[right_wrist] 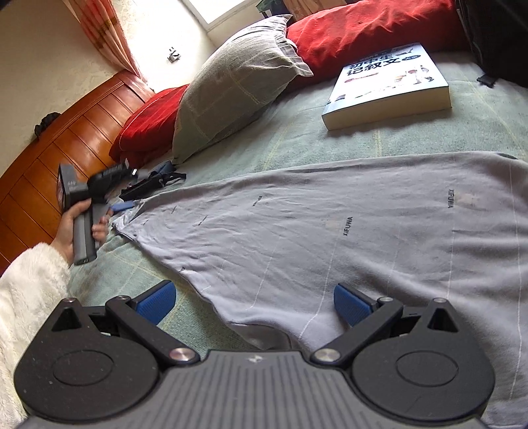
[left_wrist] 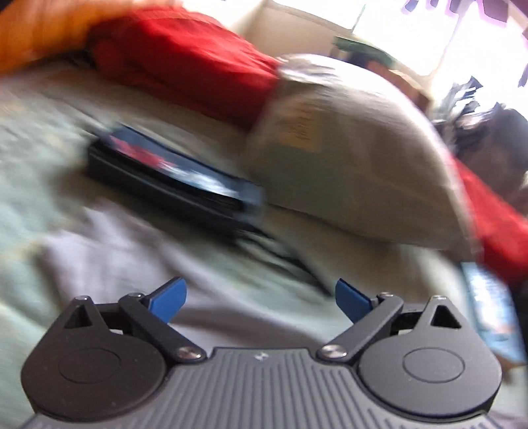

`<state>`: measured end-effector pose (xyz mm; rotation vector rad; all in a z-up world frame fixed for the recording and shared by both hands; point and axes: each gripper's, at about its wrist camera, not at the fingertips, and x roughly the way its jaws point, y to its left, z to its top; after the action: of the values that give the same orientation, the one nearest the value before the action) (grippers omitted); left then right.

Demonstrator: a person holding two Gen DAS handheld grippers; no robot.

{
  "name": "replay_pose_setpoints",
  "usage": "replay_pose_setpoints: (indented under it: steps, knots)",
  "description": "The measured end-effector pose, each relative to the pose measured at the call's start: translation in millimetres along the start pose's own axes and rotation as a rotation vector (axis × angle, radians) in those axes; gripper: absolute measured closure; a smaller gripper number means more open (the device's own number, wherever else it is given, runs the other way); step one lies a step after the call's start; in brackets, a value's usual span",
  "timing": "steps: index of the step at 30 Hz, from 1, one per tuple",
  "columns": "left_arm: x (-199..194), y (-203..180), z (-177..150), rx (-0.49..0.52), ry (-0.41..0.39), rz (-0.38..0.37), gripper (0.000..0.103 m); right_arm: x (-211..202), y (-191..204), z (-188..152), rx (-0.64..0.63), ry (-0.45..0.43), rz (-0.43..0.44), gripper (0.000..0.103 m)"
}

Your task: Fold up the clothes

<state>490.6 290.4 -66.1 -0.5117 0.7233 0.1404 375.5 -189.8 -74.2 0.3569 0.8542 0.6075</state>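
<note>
1. The bed (right_wrist: 297, 138), under its green cover, is carrying everything, and the grey garment (right_wrist: 363, 237) is lying spread flat across it, running from a narrow end at your left out to a broad expanse at your right. That long axis is stretching crosswise to the way your right tool is pointing.
2. A grey pillow (right_wrist: 231, 85) and red cushions (right_wrist: 363, 29) are sitting along the far side of the bed, well apart from the cloth, and a book (right_wrist: 392, 89) is lying beyond the garment's far edge without touching it.
3. Your right gripper (right_wrist: 254, 305) is hovering just over the garment's near hem, and its jaws are standing spread with nothing between them. The hem is passing between the blue pads, with cloth lying ahead and to the right, so this hand is the nearer one to the broad part.
4. Your left gripper (left_wrist: 260, 300) is showing spread jaws too, holding nothing. Its view is badly blurred; pale cloth is lying just below and ahead of it, with a dark box (left_wrist: 171, 178) further on.
5. In the right wrist view, your left hand (right_wrist: 79, 227) is holding its tool beside the garment's narrow end, so that end is falling to the left side. Whether the cloth is being laid out or is already partly folded, I cannot tell.
</note>
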Motion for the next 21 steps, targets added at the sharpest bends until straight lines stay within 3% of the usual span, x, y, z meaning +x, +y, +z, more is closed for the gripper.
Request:
replay_pose_setpoints:
  steps: [2, 5, 8, 10, 13, 16, 21]
  knots:
    - [10, -10, -3, -0.009, 0.024, -0.048, 0.006, 0, 1, -1, -0.009, 0.0, -0.003, 0.0]
    - [18, -8, -8, 0.021, 0.039, 0.095, 0.008, 0, 1, -1, -0.013, 0.001, -0.002, 0.0]
    - [7, -4, -5, -0.002, 0.006, 0.218, 0.008, -1, 0, -1, -0.003, 0.0, 0.0, 0.0]
    - [-2, -6, 0, -0.004, -0.021, 0.188, 0.008, 0, 0, -1, -0.004, 0.0, -0.002, 0.0]
    - [-4, -16, 3, 0.001, -0.022, 0.067, 0.006, 0, 1, -1, -0.001, -0.001, -0.004, 0.0]
    - [11, -27, 3, 0.016, 0.007, 0.071, 0.006, 0, 2, -1, -0.001, -0.003, -0.005, 0.0]
    - [28, -30, 5, 0.024, -0.021, 0.129, 0.002, 1, 3, -2, -0.003, -0.005, -0.009, 0.0]
